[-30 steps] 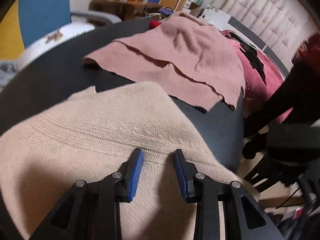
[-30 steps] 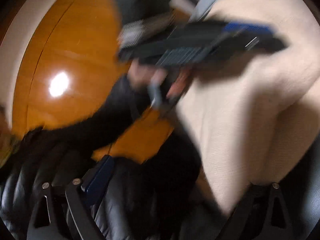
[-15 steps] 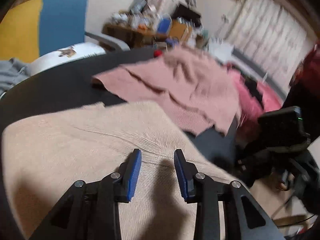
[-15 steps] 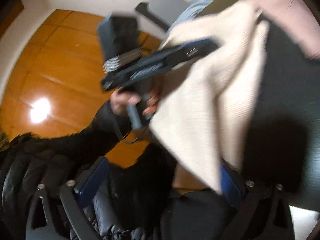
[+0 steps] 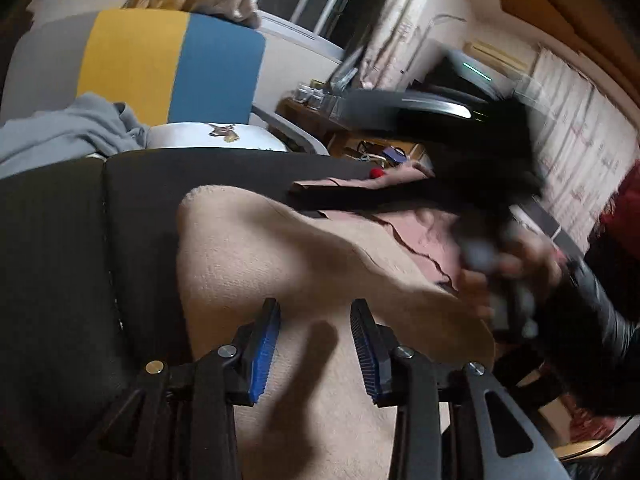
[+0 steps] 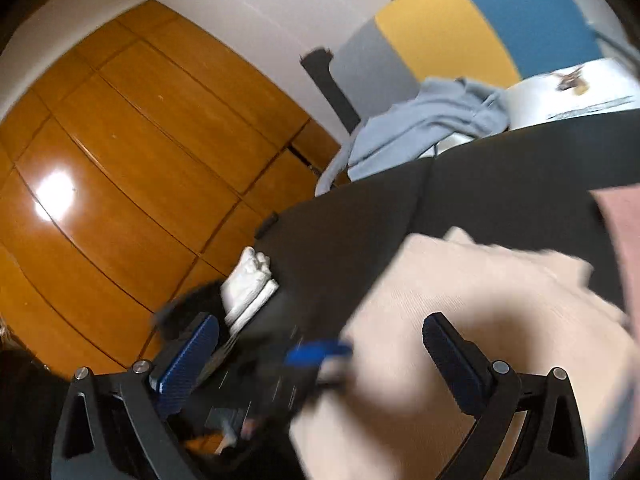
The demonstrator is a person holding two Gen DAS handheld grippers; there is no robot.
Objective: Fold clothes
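While the beige knit sweater lies bunched on the dark table, filling the centre and lower half of the left wrist view, its handling can be judged: soft, limp, light to middling in weight, with a ribbed weave that should grip rather than slip. No fragility is expected. A hold is best taken at a hem or folded edge, where the knit is doubled; a pinch in the middle would probably only raise a peak.

Left tongs: blue pads apart and opening, poised over the sweater, nothing clamped. Right tongs: spread at their widest, with beige knit and the blurred other tool showing between the fingers; no grip is seen.

A pink knit garment lies behind the sweater, right of centre. A grey garment is heaped at the table's far edge. Wooden wardrobe doors fill the left of the right wrist view; a yellow-and-blue chair back sits upper left in the left one. Heavy motion blur is noted on the right.
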